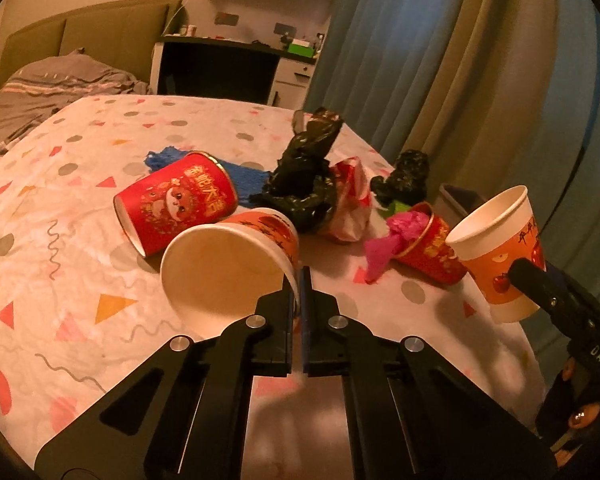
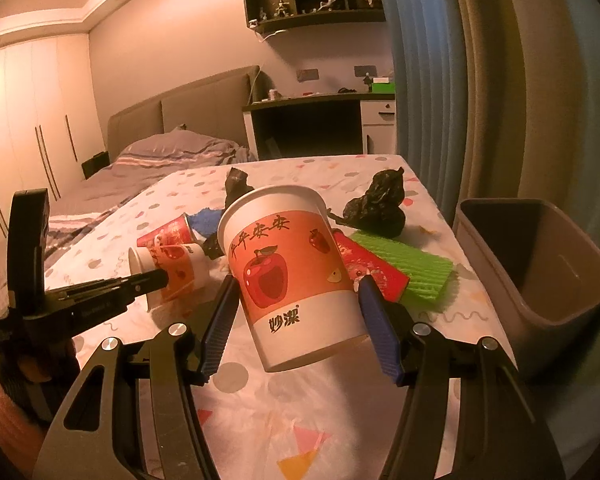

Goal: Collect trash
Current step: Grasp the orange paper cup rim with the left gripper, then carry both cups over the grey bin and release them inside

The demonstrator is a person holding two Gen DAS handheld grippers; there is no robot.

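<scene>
The left tool (image 1: 300,280) is pinching the thin rim of a tipped orange paper cup (image 1: 236,264) near the surface's (image 1: 60,280) front edge; light and crushable. The right tool (image 2: 296,292) is clasping a second orange apple-print cup (image 2: 288,276) by its sides. Farther off: two red paper cups (image 1: 176,200), two crumpled black bags (image 1: 304,176).

open bin (image 2: 540,280) right, trash pile (image 1: 312,188) blocks middle
</scene>
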